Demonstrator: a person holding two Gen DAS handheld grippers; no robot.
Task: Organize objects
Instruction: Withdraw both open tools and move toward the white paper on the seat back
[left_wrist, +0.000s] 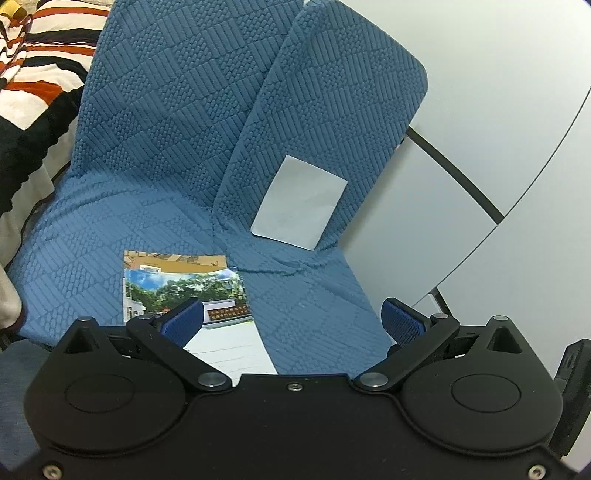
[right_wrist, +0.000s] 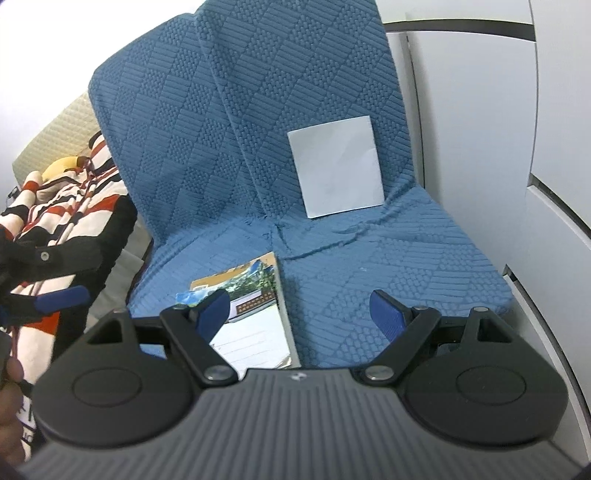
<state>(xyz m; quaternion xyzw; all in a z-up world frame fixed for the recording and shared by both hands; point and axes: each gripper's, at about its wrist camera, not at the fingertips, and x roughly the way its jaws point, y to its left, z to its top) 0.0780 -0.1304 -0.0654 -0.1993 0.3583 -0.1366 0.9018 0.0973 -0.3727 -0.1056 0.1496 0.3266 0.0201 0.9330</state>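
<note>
- A blue quilted fabric seat cushion (left_wrist: 317, 295) with an upright blue quilted backrest (left_wrist: 166, 110) carries the things; no box, tray or other container shows in either view.
- A plain pale grey rectangular card (left_wrist: 301, 203) stands tilted, its lower edge at the back edge of the seat and its face leaning on the backrest, toward the seat's right side.
- A glossy printed photo booklet showing trees and a building (left_wrist: 184, 288) lies flat on the seat near its front edge, left of the middle, well apart from the card.
- A second printed sheet with an ochre top (left_wrist: 173, 260) lies under the booklet, showing at its far edge.
- The left gripper (left_wrist: 291, 321) hovers over the front of the seat with its blue-padded jaws wide apart and nothing between them.
- The right gripper (right_wrist: 295, 314) likewise has its jaws spread wide, empty, above the booklet's right edge.
- A striped white, red and black fabric (right_wrist: 74, 206) lies heaped to the left of the seat.
</note>
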